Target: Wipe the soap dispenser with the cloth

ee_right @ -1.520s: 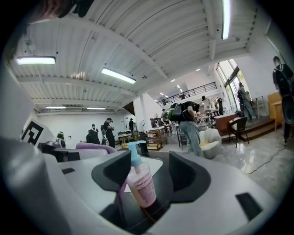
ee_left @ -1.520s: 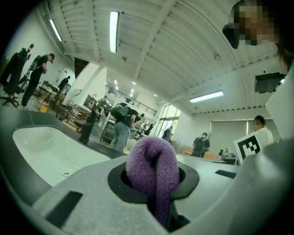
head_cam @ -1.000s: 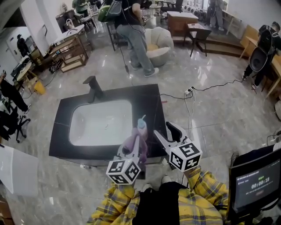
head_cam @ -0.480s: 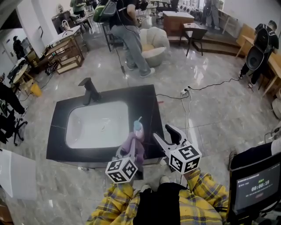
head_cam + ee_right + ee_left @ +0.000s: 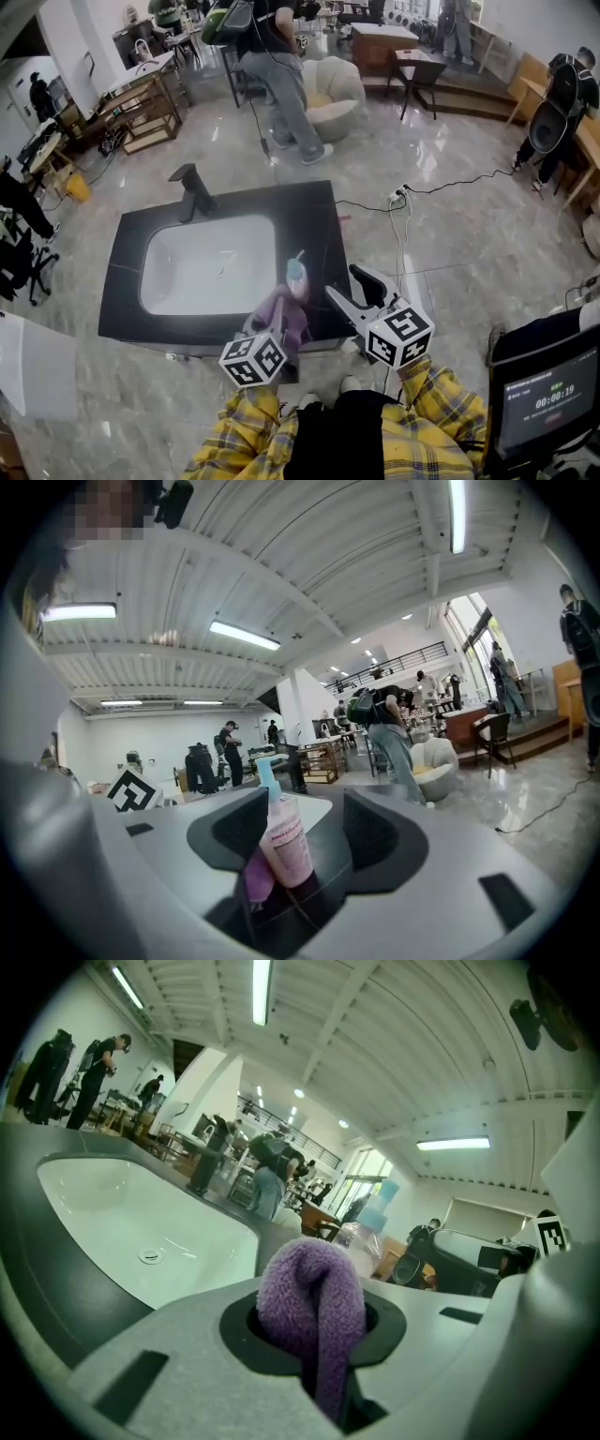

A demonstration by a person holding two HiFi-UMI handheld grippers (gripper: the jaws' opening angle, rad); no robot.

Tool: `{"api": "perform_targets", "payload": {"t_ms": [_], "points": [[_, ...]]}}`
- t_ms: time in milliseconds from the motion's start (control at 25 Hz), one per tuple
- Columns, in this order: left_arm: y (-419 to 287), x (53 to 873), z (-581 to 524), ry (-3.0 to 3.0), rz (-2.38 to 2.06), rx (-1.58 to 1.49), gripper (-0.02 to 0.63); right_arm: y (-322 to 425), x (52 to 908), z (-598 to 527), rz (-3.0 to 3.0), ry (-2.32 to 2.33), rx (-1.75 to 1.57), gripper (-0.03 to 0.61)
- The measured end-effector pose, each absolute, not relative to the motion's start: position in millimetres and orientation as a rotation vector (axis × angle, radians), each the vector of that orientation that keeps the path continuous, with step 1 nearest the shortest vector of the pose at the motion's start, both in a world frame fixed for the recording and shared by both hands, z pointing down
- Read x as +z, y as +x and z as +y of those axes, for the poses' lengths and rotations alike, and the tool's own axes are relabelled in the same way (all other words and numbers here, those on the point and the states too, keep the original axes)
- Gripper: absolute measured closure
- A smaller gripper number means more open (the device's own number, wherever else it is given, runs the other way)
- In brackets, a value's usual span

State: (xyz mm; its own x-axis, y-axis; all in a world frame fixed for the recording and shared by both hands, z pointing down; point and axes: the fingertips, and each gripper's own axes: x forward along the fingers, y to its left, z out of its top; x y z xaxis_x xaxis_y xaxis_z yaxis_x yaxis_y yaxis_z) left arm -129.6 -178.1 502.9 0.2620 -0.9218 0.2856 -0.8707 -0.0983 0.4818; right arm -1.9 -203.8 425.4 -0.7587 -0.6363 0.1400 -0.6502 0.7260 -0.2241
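A clear soap dispenser (image 5: 296,274) with pink soap and a blue pump stands on the black counter (image 5: 314,217), right of the white basin (image 5: 208,264). My left gripper (image 5: 279,323) is shut on a purple cloth (image 5: 284,309), which lies against the dispenser's lower near-left side. In the left gripper view the cloth (image 5: 314,1302) bulges out between the jaws of the left gripper (image 5: 317,1340), with the dispenser (image 5: 354,1239) just behind. My right gripper (image 5: 343,283) stands open to the dispenser's right, apart from it. In the right gripper view the dispenser (image 5: 284,841) and cloth (image 5: 255,878) show beyond the right gripper (image 5: 309,855).
A black faucet (image 5: 194,187) stands at the counter's far left corner. A white power strip and cable (image 5: 403,197) lie on the marble floor to the right. A person (image 5: 277,70) stands beyond the counter. A monitor (image 5: 544,394) sits at the near right.
My left gripper has sunk a little with the cloth, which now sits lower against the dispenser. The right gripper has stayed where it was, still open.
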Motion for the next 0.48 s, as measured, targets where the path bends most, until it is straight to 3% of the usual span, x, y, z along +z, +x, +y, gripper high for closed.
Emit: {"api": "perform_targets", "payload": {"t_ms": [480], "points": [[-158,460,-154,2.051,-1.731,-0.207,0.569,-54,422,-211,-3.016,0.449,0.299,0.35]]}}
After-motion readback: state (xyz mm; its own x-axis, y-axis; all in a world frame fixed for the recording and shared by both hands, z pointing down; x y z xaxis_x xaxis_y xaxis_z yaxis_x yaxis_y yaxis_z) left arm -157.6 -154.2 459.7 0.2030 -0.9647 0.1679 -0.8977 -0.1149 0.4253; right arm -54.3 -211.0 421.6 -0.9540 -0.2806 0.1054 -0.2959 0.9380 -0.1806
